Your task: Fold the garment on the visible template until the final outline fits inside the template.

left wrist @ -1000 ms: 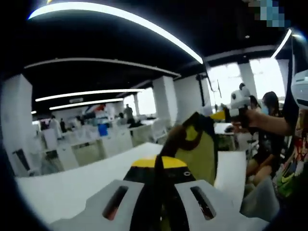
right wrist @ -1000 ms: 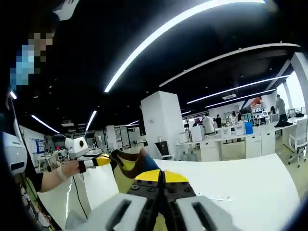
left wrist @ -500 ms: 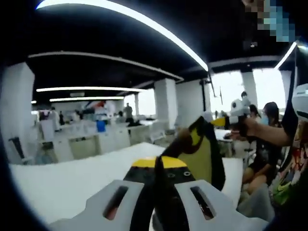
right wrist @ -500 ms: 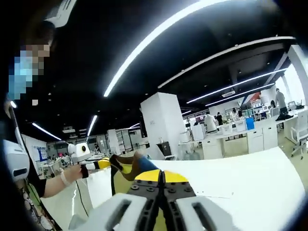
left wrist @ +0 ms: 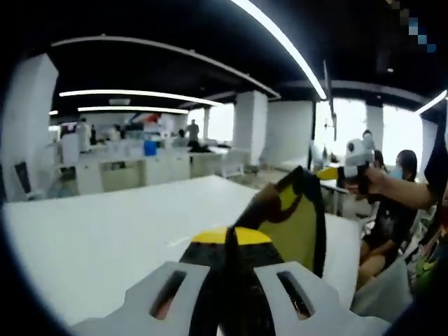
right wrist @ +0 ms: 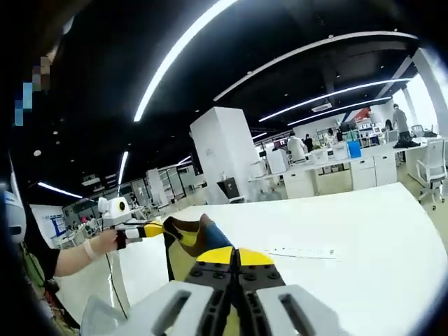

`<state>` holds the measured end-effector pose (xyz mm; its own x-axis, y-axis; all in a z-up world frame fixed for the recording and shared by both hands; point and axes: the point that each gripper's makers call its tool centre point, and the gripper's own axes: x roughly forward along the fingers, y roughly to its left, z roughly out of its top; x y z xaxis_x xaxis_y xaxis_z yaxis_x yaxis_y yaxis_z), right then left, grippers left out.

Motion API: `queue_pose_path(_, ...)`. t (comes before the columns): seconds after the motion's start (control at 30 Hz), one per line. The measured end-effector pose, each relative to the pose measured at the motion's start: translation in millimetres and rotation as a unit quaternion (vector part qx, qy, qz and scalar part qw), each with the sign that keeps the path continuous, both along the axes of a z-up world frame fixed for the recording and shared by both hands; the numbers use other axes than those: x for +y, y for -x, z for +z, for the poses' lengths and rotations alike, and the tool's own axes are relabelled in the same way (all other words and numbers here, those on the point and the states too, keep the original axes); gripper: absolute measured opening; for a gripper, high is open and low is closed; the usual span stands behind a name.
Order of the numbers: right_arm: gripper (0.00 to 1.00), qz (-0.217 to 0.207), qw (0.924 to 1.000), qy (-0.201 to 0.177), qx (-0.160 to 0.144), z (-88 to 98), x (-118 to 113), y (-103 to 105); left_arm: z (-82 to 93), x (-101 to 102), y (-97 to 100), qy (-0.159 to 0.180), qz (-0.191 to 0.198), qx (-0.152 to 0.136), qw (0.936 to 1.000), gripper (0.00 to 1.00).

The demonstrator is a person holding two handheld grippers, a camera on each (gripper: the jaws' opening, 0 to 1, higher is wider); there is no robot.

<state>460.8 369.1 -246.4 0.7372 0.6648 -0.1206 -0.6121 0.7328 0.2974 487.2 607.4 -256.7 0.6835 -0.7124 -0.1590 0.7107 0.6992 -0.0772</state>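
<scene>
A yellow-green garment with black trim and a brown patch hangs in the air between both grippers, above the white table. My left gripper is shut on one edge of it at the bottom of the left gripper view. A hand at the right holds my right gripper, clamped on the garment's far end. In the right gripper view my right gripper is shut on the garment, which shows a blue patch. The cloth runs left to my left gripper. A faint marked strip lies on the table.
An open office lies behind the table: white desks, chairs, a wide white pillar and several people in the distance. A seated person is close on the right of the left gripper view. The table's far edge runs just past the garment.
Both views have tilted down, so more of the white tabletop shows and less ceiling. The garment is still stretched between the two shut grippers.
</scene>
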Motion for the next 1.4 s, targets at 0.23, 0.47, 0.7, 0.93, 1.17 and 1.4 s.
queue_pose_path(0.23,0.00,-0.004,0.9993,0.020,0.030,-38.6,-1,-49,-39.1,-3,-49.1,-0.015,0.002,0.026,0.9995,0.00)
queue_pose_path(0.47,0.00,-0.012,0.9981,0.021,0.056,-74.3,-4,-101,-78.4,-5,-95.3,-0.023,0.016,0.053,0.9982,0.00)
queue_pose_path(0.7,0.00,-0.024,0.9946,0.033,0.095,-127.3,-8,-139,-130.0,-10,-144.4,-0.026,0.019,0.086,0.9957,0.00)
queue_pose_path(0.93,0.00,-0.032,0.9897,0.054,0.128,-178.7,-5,-174,-176.4,-16,-167.9,-0.031,0.023,0.118,0.9922,0.00)
queue_pose_path(1.17,0.00,-0.018,0.9834,0.105,0.147,-224.8,-5,-200,-220.3,-13,-196.0,-0.045,0.027,0.147,0.9877,0.00)
queue_pose_path(1.4,0.00,-0.019,0.9782,0.126,0.164,-255.1,-6,-208,-250.7,-12,-207.2,-0.052,0.033,0.174,0.9828,0.00)
